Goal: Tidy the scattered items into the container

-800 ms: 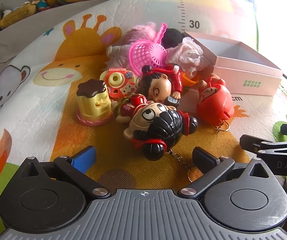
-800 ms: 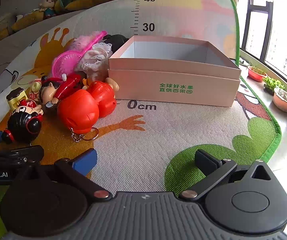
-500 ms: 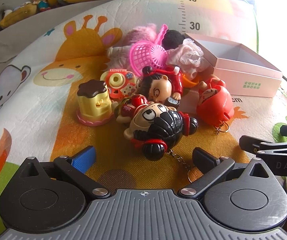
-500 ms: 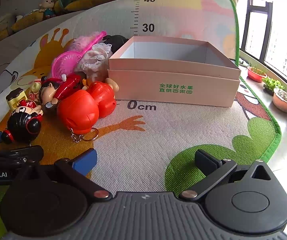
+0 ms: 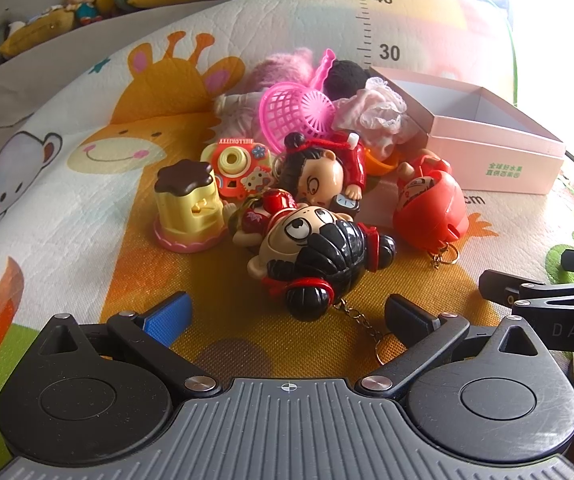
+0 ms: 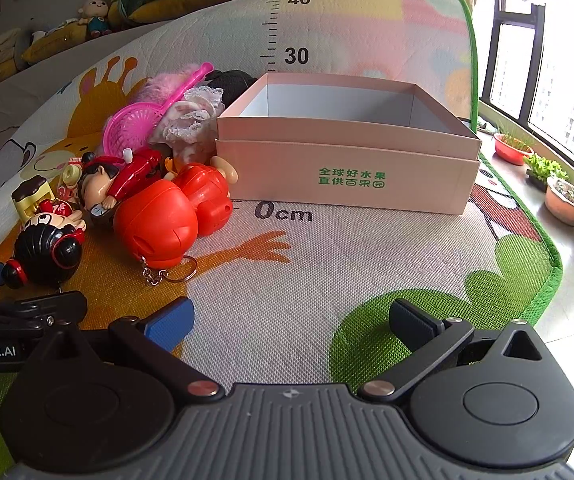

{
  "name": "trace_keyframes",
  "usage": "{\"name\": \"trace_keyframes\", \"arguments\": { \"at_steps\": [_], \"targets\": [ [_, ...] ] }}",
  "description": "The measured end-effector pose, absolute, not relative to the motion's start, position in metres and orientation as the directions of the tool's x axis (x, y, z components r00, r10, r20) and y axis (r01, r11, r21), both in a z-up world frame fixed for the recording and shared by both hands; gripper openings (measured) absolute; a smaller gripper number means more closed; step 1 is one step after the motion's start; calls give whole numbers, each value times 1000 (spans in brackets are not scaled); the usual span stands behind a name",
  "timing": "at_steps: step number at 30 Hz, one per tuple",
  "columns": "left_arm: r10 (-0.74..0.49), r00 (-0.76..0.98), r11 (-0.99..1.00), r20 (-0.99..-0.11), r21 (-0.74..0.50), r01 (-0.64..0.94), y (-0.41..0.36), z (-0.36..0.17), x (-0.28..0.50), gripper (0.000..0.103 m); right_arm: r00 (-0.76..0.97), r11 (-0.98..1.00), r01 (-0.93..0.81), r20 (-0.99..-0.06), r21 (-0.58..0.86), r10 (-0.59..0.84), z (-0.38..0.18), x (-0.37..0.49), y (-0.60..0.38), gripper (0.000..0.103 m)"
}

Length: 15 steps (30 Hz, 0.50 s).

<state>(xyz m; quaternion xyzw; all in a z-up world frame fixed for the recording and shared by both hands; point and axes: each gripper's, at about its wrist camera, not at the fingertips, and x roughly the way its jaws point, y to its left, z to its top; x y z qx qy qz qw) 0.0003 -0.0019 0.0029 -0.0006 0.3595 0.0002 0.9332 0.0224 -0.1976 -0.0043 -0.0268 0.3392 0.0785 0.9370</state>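
The left gripper (image 5: 287, 314) has its jaws spread wide and empty, low over the play mat (image 5: 87, 248). Just beyond them lies a black-haired doll keychain (image 5: 319, 252), its chain trailing back toward the right-hand finger. Behind it crowd a second doll in red (image 5: 323, 172), a yellow pudding-shaped toy (image 5: 189, 204), an orange toy camera (image 5: 237, 168), a round red keychain toy (image 5: 433, 208), a pink net scoop (image 5: 295, 112) and a frilly cloth doll (image 5: 371, 116), all touching or overlapping in one heap.

The right gripper (image 6: 291, 320) is likewise wide open and holds nothing, over bare mat near the printed "0cm" mark. Ahead of it stands the pink box (image 6: 347, 176), with nothing visible inside: only its pale inner walls show, the floor being hidden by the near wall. The toy heap lies just beside the box's left wall, the cloth doll nearest that wall, though whether it touches I cannot tell. Beyond the mat's right edge, potted plants (image 6: 567, 200) stand on the floor by the window.
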Motion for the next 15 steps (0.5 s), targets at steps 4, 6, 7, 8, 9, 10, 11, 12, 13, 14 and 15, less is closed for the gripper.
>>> {"name": "trace_keyframes", "arguments": {
  "at_steps": [4, 6, 7, 8, 9, 10, 11, 12, 13, 14, 15],
  "targets": [
    [-2, 747, 1000, -665, -4, -1, 0, 1, -2, 103, 758, 986, -165, -639, 3, 129, -4, 23, -198, 103],
    [-1, 748, 1000, -664, -4, -2, 0, 0, -2, 103, 758, 986, -166, -640, 3, 129, -4, 23, -198, 103],
    [-1, 749, 1000, -662, -5, -2, 0, 0, -3, 103, 758, 986, -166, -640, 3, 129, -4, 23, -198, 103],
    [-1, 749, 1000, -663, -5, -2, 0, 0, -3, 103, 758, 986, -165, -640, 3, 129, -4, 23, -197, 103],
    [-1, 749, 1000, -663, -4, -2, -1, 0, -2, 103, 758, 986, -165, -640, 2, 129, -4, 23, -198, 103],
    [-1, 748, 1000, -663, -4, -2, -1, 0, -2, 103, 758, 986, -165, -640, 2, 128, -4, 23, -198, 103],
    [-1, 748, 1000, -664, -4, -2, -1, 0, -2, 103, 758, 986, -165, -640, 2, 128, -4, 24, -197, 103],
    [0, 748, 1000, -664, -2, -2, -1, 0, -1, 103, 758, 986, -165, -640, 2, 128, -4, 24, -197, 103],
    [1, 747, 1000, -664, -1, -2, -1, 0, -1, 103, 758, 986, -165, -640, 2, 128, -4, 24, -197, 103],
    [1, 747, 1000, -665, 0, -2, -1, 0, -1, 103, 758, 986, -165, -640, 2, 128, -5, 24, -197, 103],
    [2, 747, 1000, -665, 1, -2, -2, 0, 0, 103, 758, 986, -165, -640, 1, 128, -5, 24, -197, 103]
  ]
}}
